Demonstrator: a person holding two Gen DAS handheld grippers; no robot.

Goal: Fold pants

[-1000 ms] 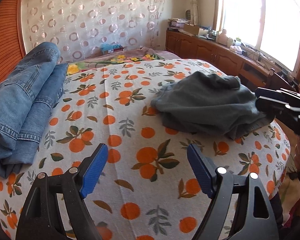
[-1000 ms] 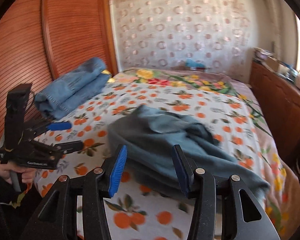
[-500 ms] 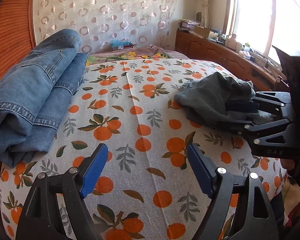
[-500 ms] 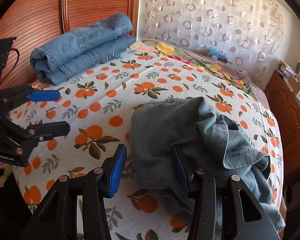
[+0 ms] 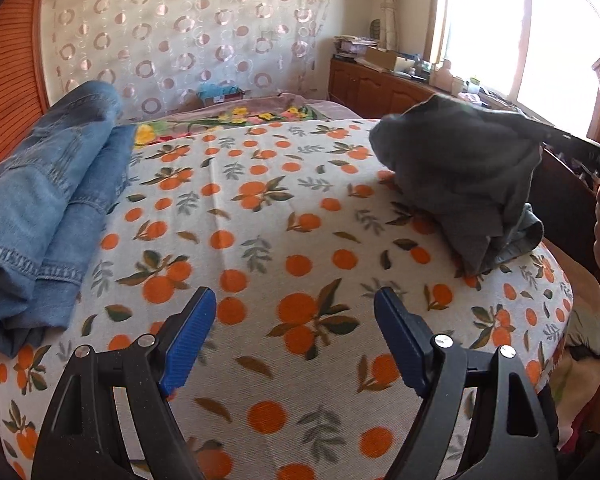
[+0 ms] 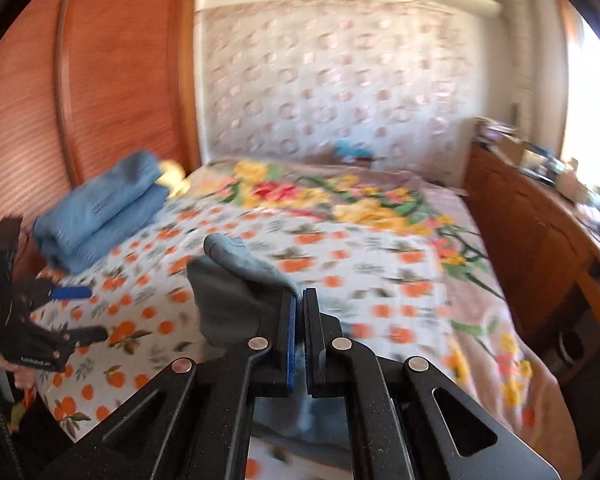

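The grey pants (image 5: pixel 460 172) hang in a crumpled bunch over the right side of the orange-print bed cover (image 5: pixel 260 240), their lower folds still touching it. My right gripper (image 6: pixel 299 296) has its jaws closing tight, and a fold of the grey pants (image 6: pixel 232 292) is pinched between the blue pads. In the left wrist view its black body enters from the right edge, with the tips hidden by cloth. My left gripper (image 5: pixel 294 316) stands open over the near part of the bed, holding nothing. It also shows as the left gripper (image 6: pixel 72 312) at the left.
Folded blue jeans (image 5: pixel 48 200) lie along the bed's left side by the wooden panel (image 6: pixel 100 80). A low wooden cabinet (image 5: pixel 380 88) with clutter runs along the right wall under the window. A hand (image 6: pixel 4 376) grips the left tool's handle.
My right gripper closed on the grey pants and lifted them up off the bed. The left gripper stayed open and drew back a little from the jeans.
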